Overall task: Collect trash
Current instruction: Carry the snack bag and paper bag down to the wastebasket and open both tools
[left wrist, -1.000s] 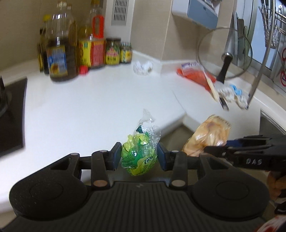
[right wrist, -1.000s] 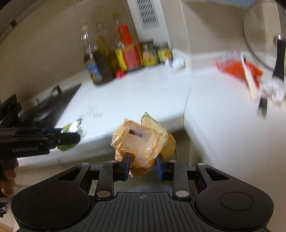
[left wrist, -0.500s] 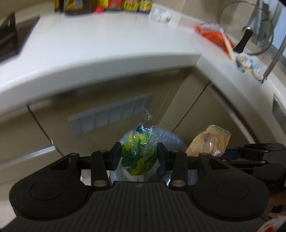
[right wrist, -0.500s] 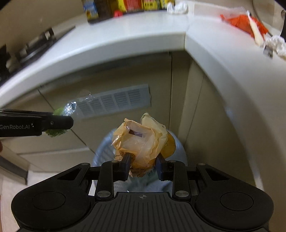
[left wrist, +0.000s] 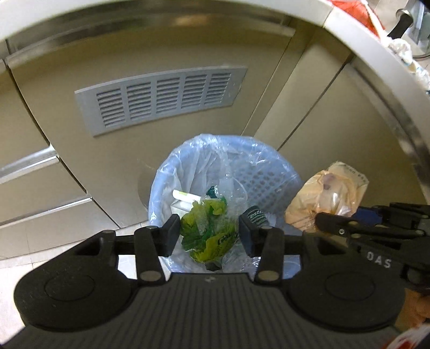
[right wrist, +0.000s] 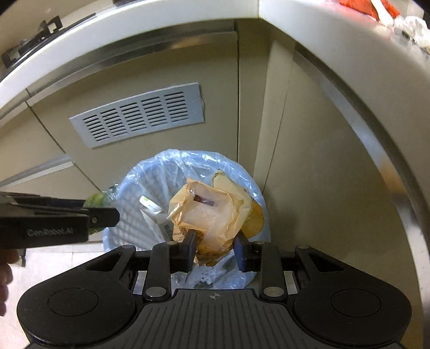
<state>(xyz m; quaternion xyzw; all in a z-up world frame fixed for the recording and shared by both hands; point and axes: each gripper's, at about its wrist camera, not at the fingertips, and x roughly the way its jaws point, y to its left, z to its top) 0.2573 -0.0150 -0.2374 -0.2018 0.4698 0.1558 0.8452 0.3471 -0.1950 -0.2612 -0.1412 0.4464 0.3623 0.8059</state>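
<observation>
My left gripper (left wrist: 209, 233) stands open over a blue-lined trash bin (left wrist: 268, 174). The green plastic wrapper (left wrist: 208, 232) sits loose between the fingers, apart from both pads, right above the bin's mouth. My right gripper (right wrist: 215, 249) is shut on a crumpled tan plastic bag (right wrist: 212, 212) and holds it over the same bin (right wrist: 134, 193). The tan bag also shows in the left wrist view (left wrist: 326, 197), at the bin's right side. A white carton (left wrist: 185, 200) and other trash lie inside the bin.
The bin stands on the floor against beige cabinet doors with a grey vent grille (left wrist: 161, 99). The white counter edge (right wrist: 336, 35) curves overhead, with orange and white trash (right wrist: 389, 10) on it. A stove (right wrist: 29, 35) sits at upper left.
Both grippers have dropped from counter height down to the bin. The left gripper's jaws have spread apart, releasing the green wrapper. The right gripper still clamps the tan bag.
</observation>
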